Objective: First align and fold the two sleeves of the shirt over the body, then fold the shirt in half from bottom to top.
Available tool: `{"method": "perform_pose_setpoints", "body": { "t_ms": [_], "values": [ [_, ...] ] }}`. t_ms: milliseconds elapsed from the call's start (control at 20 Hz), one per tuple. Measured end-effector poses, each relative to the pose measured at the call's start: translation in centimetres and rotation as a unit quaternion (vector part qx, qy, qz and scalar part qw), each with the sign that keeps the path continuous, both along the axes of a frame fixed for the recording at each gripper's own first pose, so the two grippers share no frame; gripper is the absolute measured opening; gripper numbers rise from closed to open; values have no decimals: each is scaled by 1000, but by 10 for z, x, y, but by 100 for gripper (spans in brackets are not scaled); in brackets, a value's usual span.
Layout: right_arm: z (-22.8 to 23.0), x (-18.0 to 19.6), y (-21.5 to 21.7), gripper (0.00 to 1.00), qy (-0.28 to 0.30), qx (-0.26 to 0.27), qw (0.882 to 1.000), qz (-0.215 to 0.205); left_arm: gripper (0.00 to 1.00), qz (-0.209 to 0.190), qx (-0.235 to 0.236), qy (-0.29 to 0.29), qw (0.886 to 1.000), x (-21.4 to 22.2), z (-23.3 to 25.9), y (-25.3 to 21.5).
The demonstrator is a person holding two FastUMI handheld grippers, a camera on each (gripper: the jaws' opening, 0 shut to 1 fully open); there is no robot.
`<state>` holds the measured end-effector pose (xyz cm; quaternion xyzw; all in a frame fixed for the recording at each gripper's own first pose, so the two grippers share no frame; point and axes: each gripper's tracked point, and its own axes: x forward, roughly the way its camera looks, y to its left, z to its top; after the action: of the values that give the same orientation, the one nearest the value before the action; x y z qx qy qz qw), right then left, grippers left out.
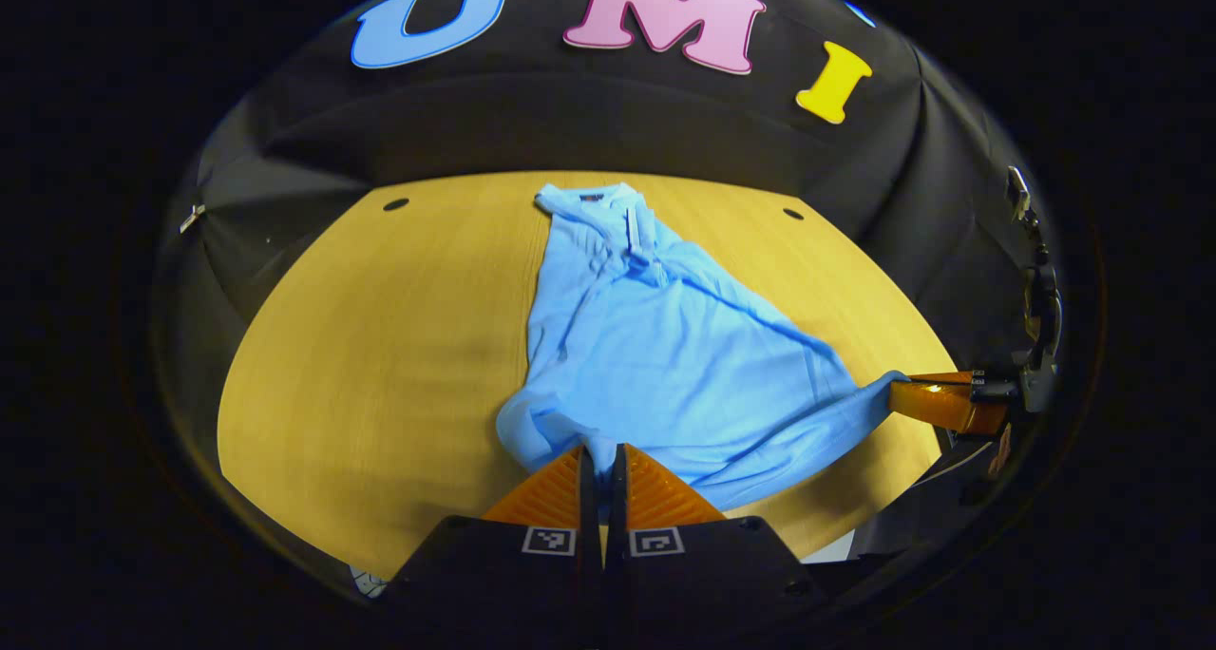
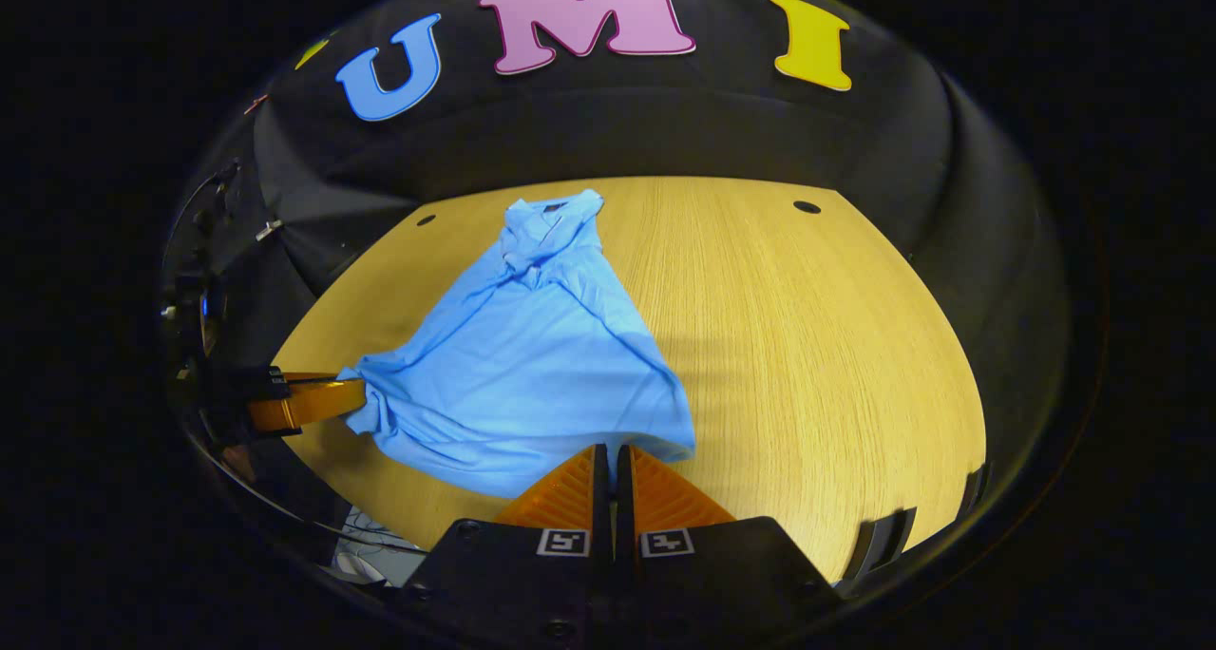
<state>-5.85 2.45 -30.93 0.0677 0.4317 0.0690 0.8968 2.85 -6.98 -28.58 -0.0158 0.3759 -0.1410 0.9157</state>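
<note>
A light blue polo shirt (image 1: 646, 346) lies on the wooden table (image 1: 380, 346), collar at the far end, its sides folded in over the body. My left gripper (image 1: 601, 452) is shut on the shirt's near left hem corner, and the cloth bunches around its fingers. In the left gripper view the other gripper (image 1: 898, 389) pinches the hem corner at the right. In the right gripper view my right gripper (image 2: 609, 452) is shut on the near right hem corner of the shirt (image 2: 532, 365). The left gripper (image 2: 356, 393) holds the opposite corner there. The hem is stretched between both.
The table (image 2: 807, 346) has a small dark hole near each far corner (image 1: 396, 204) (image 2: 807, 207). Black cloth walls stand behind and beside it. Bare wood spreads left of the shirt in the left gripper view and right of it in the right gripper view.
</note>
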Motion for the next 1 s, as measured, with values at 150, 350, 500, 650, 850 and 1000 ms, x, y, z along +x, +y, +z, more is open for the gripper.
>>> {"method": "perform_pose_setpoints", "body": {
  "t_ms": [150, 350, 500, 650, 850, 1000],
  "values": [
    [18, 37, -4, 5, -30, 9, 999, -10, 6, 7, -6, -31, 999, 33, 25, -2],
    [33, 82, -13, 5, -59, 18, 998, -31, 6, 25, -18, -70, 997, 77, 57, -2],
    [41, 113, -18, 5, -78, 19, 996, -38, 6, 35, -23, -92, 995, 106, 70, -3],
    [48, 148, -22, 5, -99, 21, 994, -41, 6, 46, -29, -111, 992, 139, 83, -4],
    [43, 203, -21, 5, -115, 21, 992, -46, 6, 62, -26, -129, 989, 187, 91, -3],
    [35, 248, -18, 5, -125, 18, 991, -48, 6, 83, -25, -142, 986, 229, 94, 0]
  ]
}}
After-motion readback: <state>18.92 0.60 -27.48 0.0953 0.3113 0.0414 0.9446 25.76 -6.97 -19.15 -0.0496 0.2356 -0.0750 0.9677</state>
